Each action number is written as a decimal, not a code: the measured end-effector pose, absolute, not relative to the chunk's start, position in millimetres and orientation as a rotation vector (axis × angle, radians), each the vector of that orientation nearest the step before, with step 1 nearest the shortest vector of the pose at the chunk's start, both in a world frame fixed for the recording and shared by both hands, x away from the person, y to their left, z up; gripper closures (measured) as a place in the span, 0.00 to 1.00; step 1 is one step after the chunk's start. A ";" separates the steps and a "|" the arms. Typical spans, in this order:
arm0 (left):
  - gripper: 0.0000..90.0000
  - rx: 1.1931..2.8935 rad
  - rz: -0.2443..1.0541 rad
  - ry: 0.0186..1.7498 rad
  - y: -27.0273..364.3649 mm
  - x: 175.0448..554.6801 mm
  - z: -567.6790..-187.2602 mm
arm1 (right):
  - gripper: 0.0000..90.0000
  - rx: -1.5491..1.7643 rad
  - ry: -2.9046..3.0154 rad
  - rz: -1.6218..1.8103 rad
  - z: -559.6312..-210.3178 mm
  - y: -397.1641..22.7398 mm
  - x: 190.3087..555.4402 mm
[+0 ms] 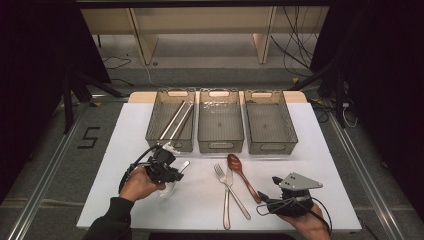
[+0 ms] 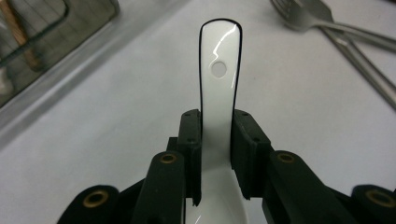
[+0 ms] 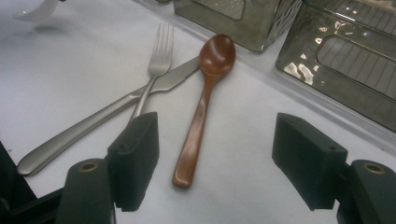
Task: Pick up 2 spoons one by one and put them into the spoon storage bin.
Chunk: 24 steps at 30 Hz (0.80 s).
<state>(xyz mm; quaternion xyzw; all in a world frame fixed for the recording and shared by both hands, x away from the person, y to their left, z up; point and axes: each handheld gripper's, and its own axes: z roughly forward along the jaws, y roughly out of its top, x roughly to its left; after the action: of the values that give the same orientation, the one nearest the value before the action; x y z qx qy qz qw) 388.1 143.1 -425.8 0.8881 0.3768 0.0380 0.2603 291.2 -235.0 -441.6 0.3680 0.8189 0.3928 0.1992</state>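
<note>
Your left gripper (image 2: 217,154) pinches the white ceramic spoon (image 2: 218,88) by its slick handle just above the table (image 2: 93,140), your right gripper (image 3: 215,158) stands wide over the wooden spoon (image 3: 201,112), so tilting toward the baskets (image 1: 220,127) could let it slip

High view looking forward and down over the whole white table (image 1: 200,200), left gripper view riding close, looking along a white spoon (image 2: 218,107), right gripper view skimming low toward the far edge, both gripper views sharing the fork (image 3: 152,79).
</note>
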 end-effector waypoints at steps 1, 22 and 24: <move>0.83 2.392 0.108 1.017 142.2 388.2 -422.9 | 0.36 1.030 2.290 1.098 -441.6 -235.1 291.2; 0.83 2.182 0.160 1.006 111.3 428.2 -371.0 | 0.36 1.034 2.287 1.104 -441.0 -235.1 291.2; 0.83 2.171 0.160 0.998 108.8 432.4 -367.6 | 0.36 1.033 2.287 1.104 -441.0 -235.1 291.2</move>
<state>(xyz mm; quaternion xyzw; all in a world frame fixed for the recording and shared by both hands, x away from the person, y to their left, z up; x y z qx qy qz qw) 432.4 108.8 -367.6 0.8440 0.3881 0.0623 0.3649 291.2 -235.1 -441.0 0.3694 0.8175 0.3947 0.1985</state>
